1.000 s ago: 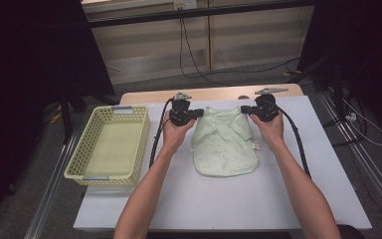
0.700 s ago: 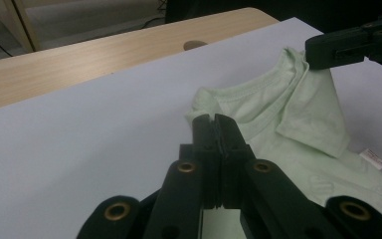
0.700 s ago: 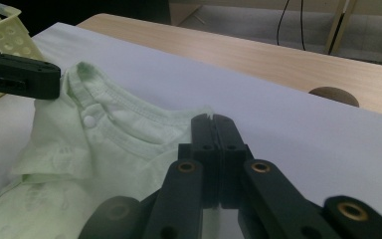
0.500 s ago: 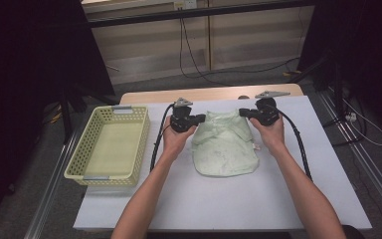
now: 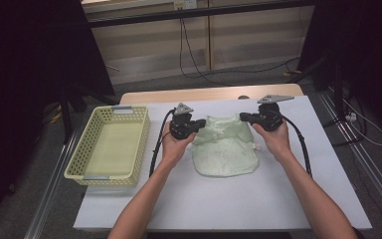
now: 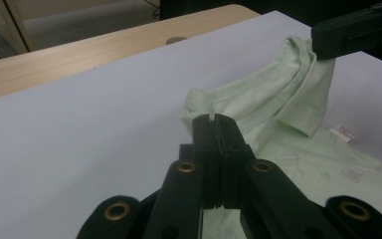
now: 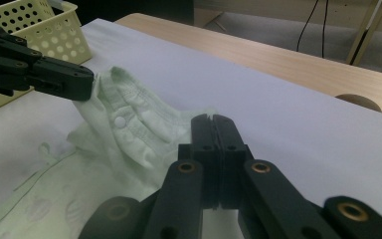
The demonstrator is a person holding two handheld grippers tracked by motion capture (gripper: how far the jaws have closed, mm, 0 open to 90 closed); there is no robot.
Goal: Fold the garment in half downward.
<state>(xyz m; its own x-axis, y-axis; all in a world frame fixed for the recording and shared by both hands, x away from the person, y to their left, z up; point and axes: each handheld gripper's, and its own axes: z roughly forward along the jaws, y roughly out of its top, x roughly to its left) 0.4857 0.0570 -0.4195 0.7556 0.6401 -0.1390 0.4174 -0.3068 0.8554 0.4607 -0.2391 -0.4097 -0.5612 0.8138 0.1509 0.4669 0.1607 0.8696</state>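
high view – garment: a pale green garment (image 5: pixel 225 149) is being held at its two far corners on the white table cover (image 5: pixel 189 194), the near part lying flat and the far edge being gathered into folds.
high view – left gripper: the left gripper (image 5: pixel 195 128) is being held at the garment's far left corner, just right of the yellow basket (image 5: pixel 110 145).
high view – right gripper: the right gripper (image 5: pixel 243 117) is being held at the far right corner, its cable (image 5: pixel 301 147) being trailed along the forearm.
left gripper view – jaws: the two black jaws are being pressed fully together on a thin edge of the garment (image 6: pixel 298 149), the cloth being seen right at the tips.
left gripper view – other gripper: the right gripper (image 6: pixel 323 42) is being seen at the top right, pinching a raised corner of cloth that is hanging from it above the cover.
left gripper view – label: a small white label (image 6: pixel 344 133) is being shown lying beside the cloth.
right gripper view – jaws: the jaws are being kept shut tight, with the garment (image 7: pixel 129 139) bunched up at the tips.
right gripper view – other gripper: the left gripper (image 7: pixel 82 79) is being seen at the left, clamping a lifted ruffled corner with a snap button (image 7: pixel 120 121), the basket (image 7: pixel 54 32) being behind it.
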